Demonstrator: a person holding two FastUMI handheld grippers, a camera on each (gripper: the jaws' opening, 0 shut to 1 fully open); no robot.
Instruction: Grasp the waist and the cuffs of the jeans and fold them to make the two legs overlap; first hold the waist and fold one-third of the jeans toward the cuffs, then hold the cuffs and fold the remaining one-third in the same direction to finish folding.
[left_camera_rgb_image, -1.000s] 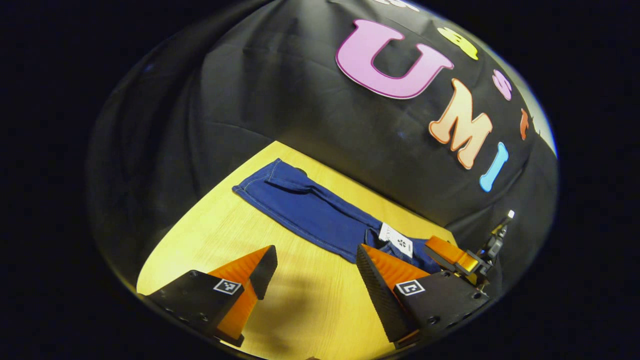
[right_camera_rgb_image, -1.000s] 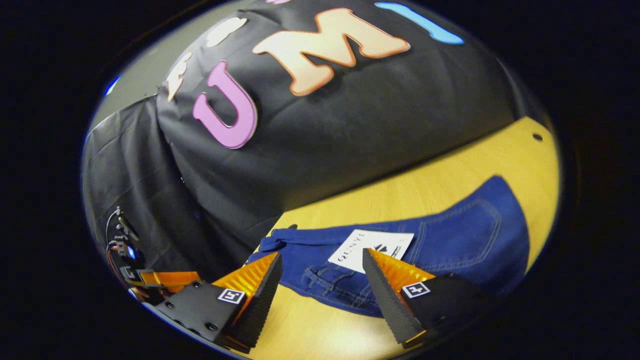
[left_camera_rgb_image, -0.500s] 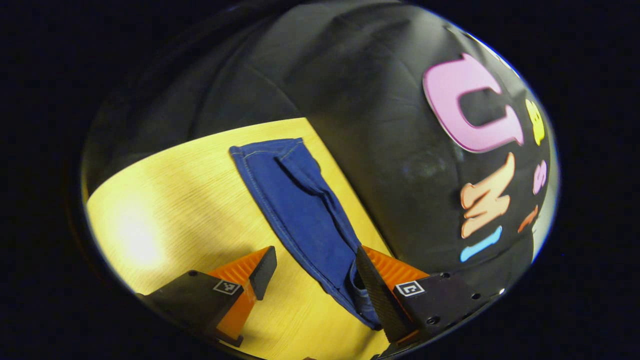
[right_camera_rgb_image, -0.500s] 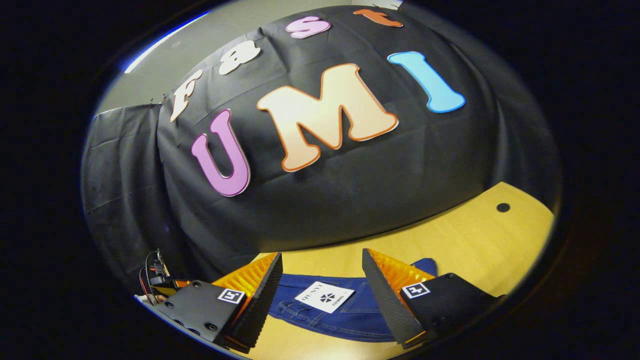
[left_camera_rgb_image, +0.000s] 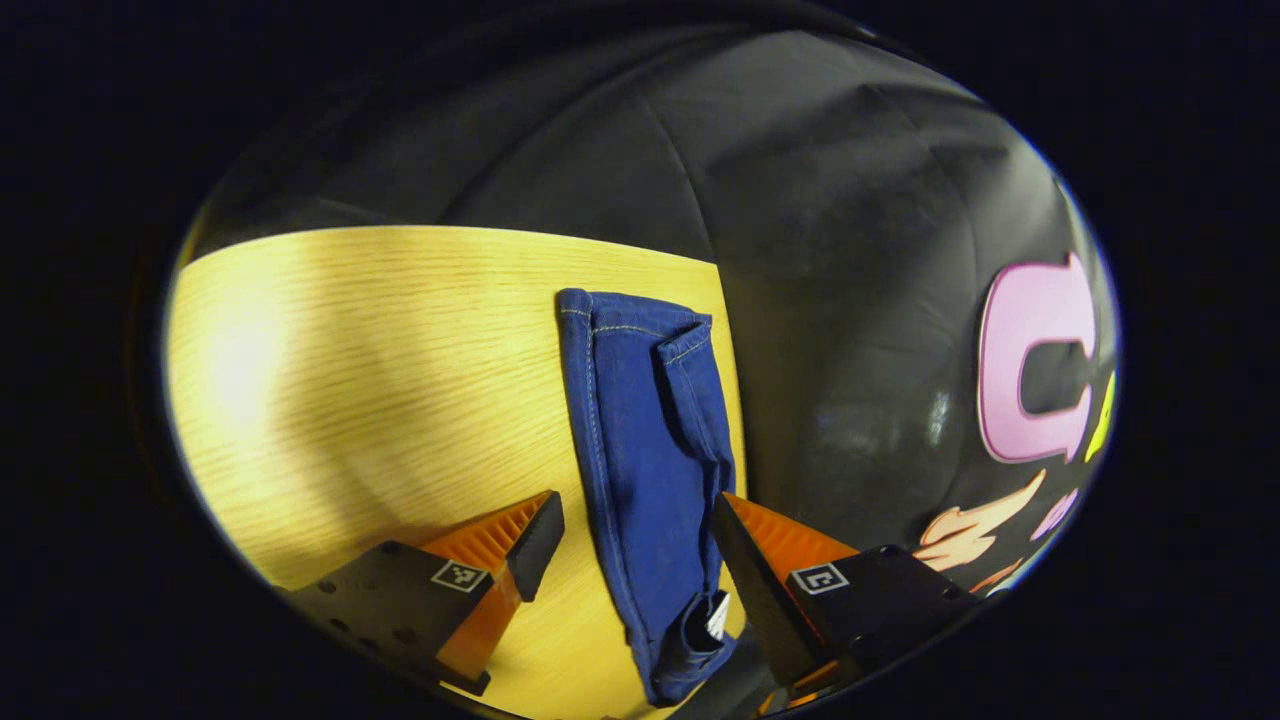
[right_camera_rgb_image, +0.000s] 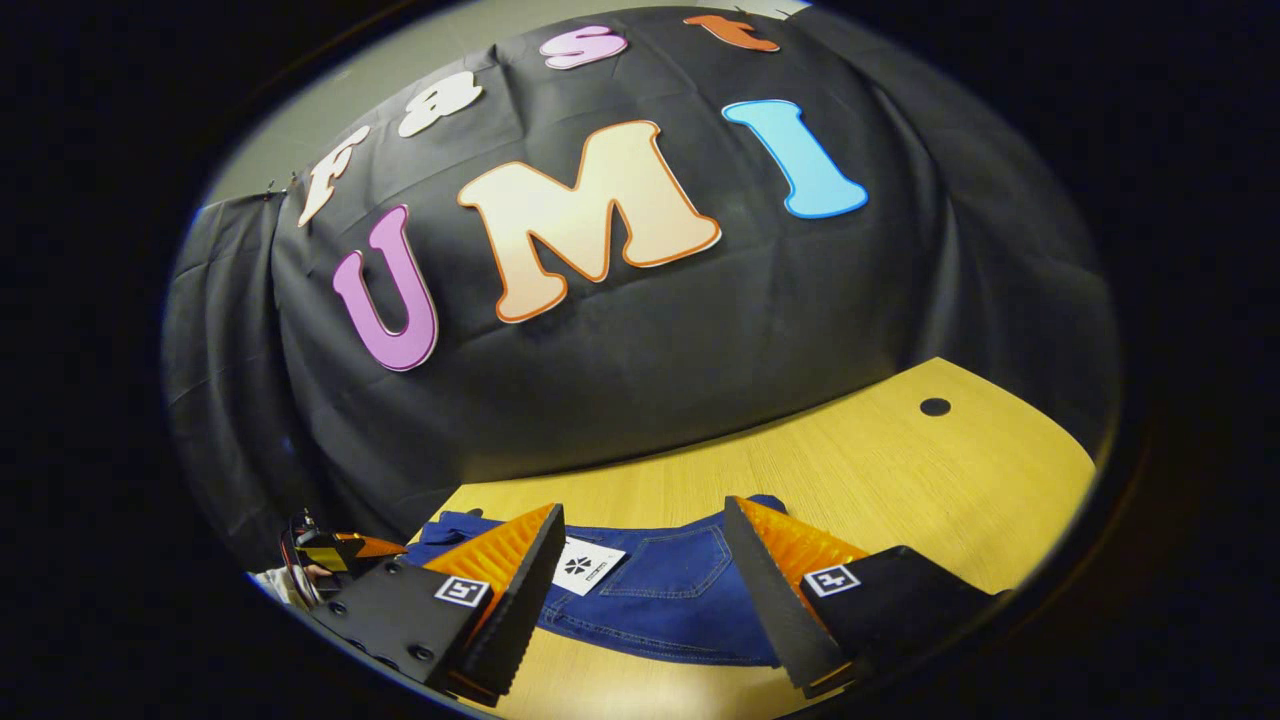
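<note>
Blue jeans (left_camera_rgb_image: 650, 450) lie lengthwise on the wooden table (left_camera_rgb_image: 380, 380) in the left gripper view, legs overlapped, cuffs (left_camera_rgb_image: 635, 310) at the far end beside the booth wall. My left gripper (left_camera_rgb_image: 635, 520) is open, its fingers either side of the jeans' near part and apart from the cloth. In the right gripper view the jeans' waist part (right_camera_rgb_image: 660, 590), with a back pocket and a white paper tag (right_camera_rgb_image: 588, 566), lies just ahead of my right gripper (right_camera_rgb_image: 645, 545), which is open and above the fabric. The other gripper (right_camera_rgb_image: 320, 555) shows at the lower left there.
The table (right_camera_rgb_image: 900, 470) runs on to the right of the jeans in the right gripper view, with a small dark hole (right_camera_rgb_image: 935, 406) near its far corner. The black booth wall stands close behind the jeans.
The left gripper swung so the jeans now run straight away between its fingers. The right gripper shifted slightly, with more of the waist showing between its fingers. Neither took hold of anything.
</note>
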